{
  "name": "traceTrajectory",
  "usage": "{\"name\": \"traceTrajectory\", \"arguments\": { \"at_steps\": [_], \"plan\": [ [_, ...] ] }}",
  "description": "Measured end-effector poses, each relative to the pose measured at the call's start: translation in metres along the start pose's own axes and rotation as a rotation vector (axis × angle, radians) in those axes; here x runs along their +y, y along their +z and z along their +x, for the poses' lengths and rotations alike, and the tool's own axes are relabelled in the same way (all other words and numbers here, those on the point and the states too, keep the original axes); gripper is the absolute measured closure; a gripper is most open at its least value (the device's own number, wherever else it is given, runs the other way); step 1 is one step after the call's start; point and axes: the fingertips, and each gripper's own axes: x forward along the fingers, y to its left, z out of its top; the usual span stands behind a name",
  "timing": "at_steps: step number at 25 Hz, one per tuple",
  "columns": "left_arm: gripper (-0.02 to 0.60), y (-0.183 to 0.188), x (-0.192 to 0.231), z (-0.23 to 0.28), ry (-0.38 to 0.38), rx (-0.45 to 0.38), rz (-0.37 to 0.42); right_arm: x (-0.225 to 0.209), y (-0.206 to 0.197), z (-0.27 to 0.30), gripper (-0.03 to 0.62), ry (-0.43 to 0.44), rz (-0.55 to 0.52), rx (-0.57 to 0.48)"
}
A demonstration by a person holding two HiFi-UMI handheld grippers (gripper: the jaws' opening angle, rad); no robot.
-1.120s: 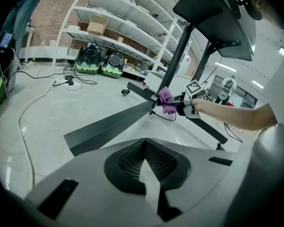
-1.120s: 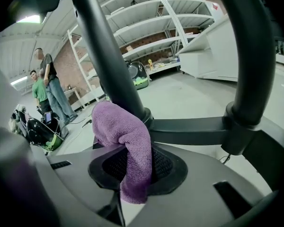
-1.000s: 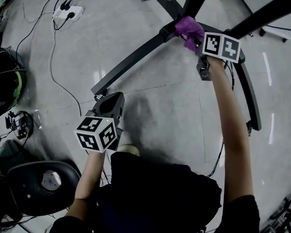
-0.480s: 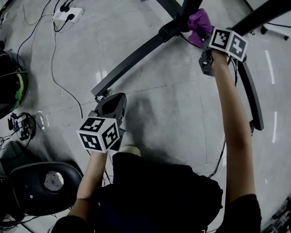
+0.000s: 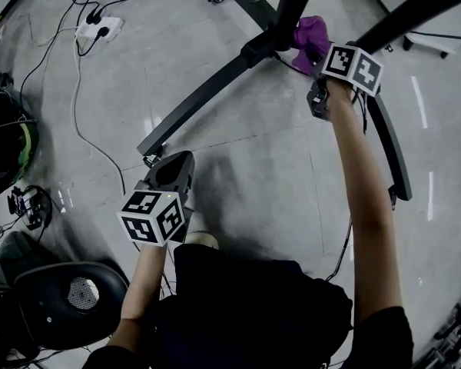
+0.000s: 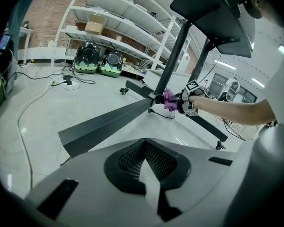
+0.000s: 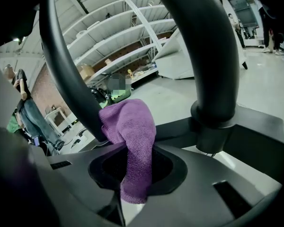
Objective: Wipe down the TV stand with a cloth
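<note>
Purple is popping off the cloth (image 5: 311,35), and the TV stand (image 5: 207,91) behind it is showing plain matte black. The 2 marker cubes (image 5: 152,215) (image 5: 352,68) are flashing black-and-white squares. The floor (image 5: 253,167) is gleaming pale grey.

You've got two tools: left tool (image 5: 171,171), right tool (image 5: 315,61). One purple cloth (image 5: 310,34), in right tool. One TV stand (image 5: 207,91) ahead of right tool: two uprights (image 5: 290,6), three legs (image 5: 388,144) showing. One power strip (image 5: 100,28), far beyond left tool.
</note>
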Motion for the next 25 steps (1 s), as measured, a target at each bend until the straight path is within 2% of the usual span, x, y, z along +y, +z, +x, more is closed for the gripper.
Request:
{"name": "traceTrajectory", "arguments": {
  "at_steps": [5, 11, 17, 25],
  "plan": [
    [0.577, 0.001, -0.012, 0.008, -0.029, 0.002, 0.01, -0.018, 0.0, -0.01, 0.494, -0.026, 0.014, -0.002],
    [0.577, -0.005, -0.027, 0.016, -0.049, 0.019, 0.021, -0.035, -0.006, -0.016, 0.494, -0.021, 0.106, -0.02],
    [0.577, -0.006, -0.036, 0.02, -0.058, 0.016, 0.021, -0.06, -0.001, -0.034, 0.494, -0.071, 0.125, -0.058],
    [0.577, -0.009, -0.058, 0.027, -0.092, 0.025, 0.036, -0.056, -0.006, -0.047, 0.494, -0.04, 0.116, -0.056]
  ]
}}
